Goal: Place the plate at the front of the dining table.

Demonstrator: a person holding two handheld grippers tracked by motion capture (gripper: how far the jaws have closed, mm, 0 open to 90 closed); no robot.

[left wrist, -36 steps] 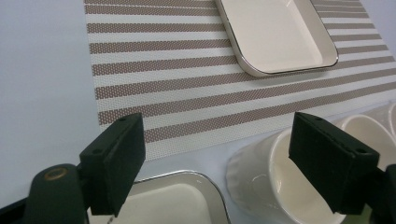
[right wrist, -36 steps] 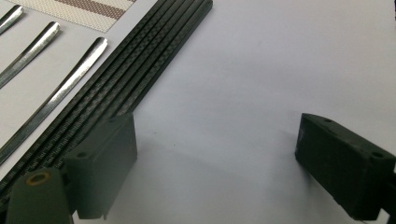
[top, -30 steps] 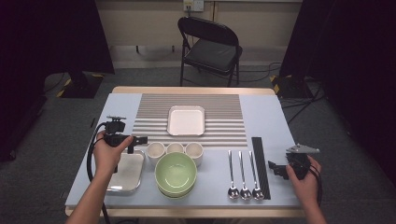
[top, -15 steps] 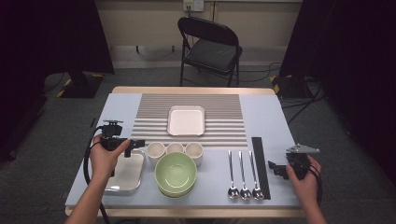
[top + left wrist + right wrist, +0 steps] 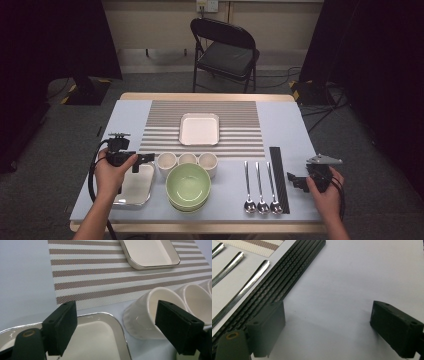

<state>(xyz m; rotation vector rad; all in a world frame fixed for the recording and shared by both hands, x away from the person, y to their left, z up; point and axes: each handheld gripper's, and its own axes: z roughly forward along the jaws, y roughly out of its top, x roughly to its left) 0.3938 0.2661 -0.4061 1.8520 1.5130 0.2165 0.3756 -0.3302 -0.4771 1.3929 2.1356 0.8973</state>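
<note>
our left gripper hangs with jaws apart above the steel tray at the near left, aimed at the first cup just right of it. we judge a jaw could knock that cup into its neighbours or the green bowls. our right gripper, also apart, idles beside the black strip and spoons.

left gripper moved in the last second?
Yes. In the high view the left gripper has come down toward the person, from beside the striped mat to over the silver tray.
</note>
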